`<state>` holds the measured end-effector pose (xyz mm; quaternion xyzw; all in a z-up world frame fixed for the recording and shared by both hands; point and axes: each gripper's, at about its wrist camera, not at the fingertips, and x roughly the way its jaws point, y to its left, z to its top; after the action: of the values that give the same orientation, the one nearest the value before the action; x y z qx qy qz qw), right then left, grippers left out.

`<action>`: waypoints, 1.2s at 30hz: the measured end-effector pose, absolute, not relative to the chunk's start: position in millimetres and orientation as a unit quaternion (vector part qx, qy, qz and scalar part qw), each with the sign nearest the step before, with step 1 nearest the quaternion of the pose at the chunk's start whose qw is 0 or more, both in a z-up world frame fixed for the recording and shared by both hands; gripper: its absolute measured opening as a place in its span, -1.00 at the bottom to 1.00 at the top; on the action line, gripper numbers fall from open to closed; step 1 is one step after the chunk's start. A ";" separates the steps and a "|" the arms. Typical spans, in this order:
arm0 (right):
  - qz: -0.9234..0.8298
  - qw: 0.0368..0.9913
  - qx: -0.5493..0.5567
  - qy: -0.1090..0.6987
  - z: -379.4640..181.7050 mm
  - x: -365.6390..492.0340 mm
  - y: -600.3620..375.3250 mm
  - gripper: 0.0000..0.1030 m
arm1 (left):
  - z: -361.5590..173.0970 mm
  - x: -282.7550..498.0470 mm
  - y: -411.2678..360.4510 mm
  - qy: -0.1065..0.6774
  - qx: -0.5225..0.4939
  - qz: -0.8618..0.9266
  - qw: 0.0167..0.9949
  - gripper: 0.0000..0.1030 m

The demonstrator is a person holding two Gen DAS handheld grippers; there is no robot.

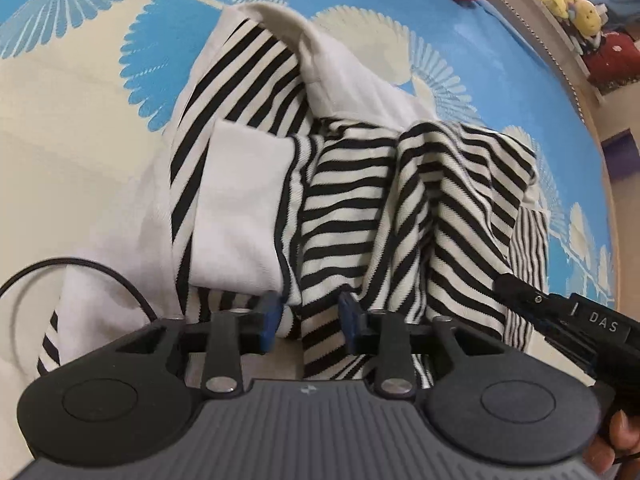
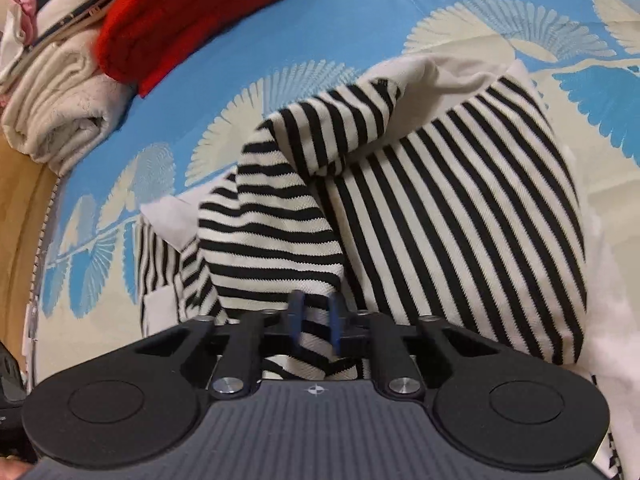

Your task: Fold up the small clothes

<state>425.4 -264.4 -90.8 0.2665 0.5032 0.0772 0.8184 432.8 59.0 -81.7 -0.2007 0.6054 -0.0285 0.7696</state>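
Observation:
A black-and-white striped garment (image 1: 352,184) with plain white panels lies crumpled on the blue and cream patterned bedsheet (image 1: 100,80). In the left wrist view, my left gripper (image 1: 310,318) stands at the garment's near edge, and a thick fold of striped cloth fills the gap between its blue pads. My right gripper (image 2: 316,320) is shut on a striped fold of the same garment (image 2: 460,208) with its pads nearly together. The right gripper's black body (image 1: 500,280) also enters the left wrist view from the right, at the garment's right edge.
A red knitted piece (image 2: 192,20) and a folded cream towel (image 2: 60,104) lie at the far left of the bed, by its wooden edge (image 2: 24,216). Plush toys (image 1: 568,0) sit on a shelf. A black cable (image 1: 80,264) loops over the sheet.

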 end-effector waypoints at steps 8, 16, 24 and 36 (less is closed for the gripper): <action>0.098 0.868 0.368 0.320 -18.4 388.4 -328.5 -0.98 | 5.4 425.4 62.0 0.444 -0.145 -0.056 0.882 -1.00; -0.027 0.767 0.340 0.544 -83.2 369.4 -360.3 -0.97 | -43.4 436.1 67.8 0.551 -0.226 -0.079 0.800 -0.64; -0.014 0.805 0.333 0.491 -79.1 382.0 -366.1 -0.32 | -78.2 444.7 57.1 0.588 -0.263 -0.056 0.763 -0.02; -0.010 0.775 0.388 0.498 -104.7 392.8 -354.0 -0.95 | -71.9 446.1 33.7 0.565 -0.230 -0.040 0.791 -0.83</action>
<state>392.8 -354.0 -104.7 0.3879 0.4984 -0.0099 0.7752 446.1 33.7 -71.9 -0.2301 0.5652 -0.0399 0.7912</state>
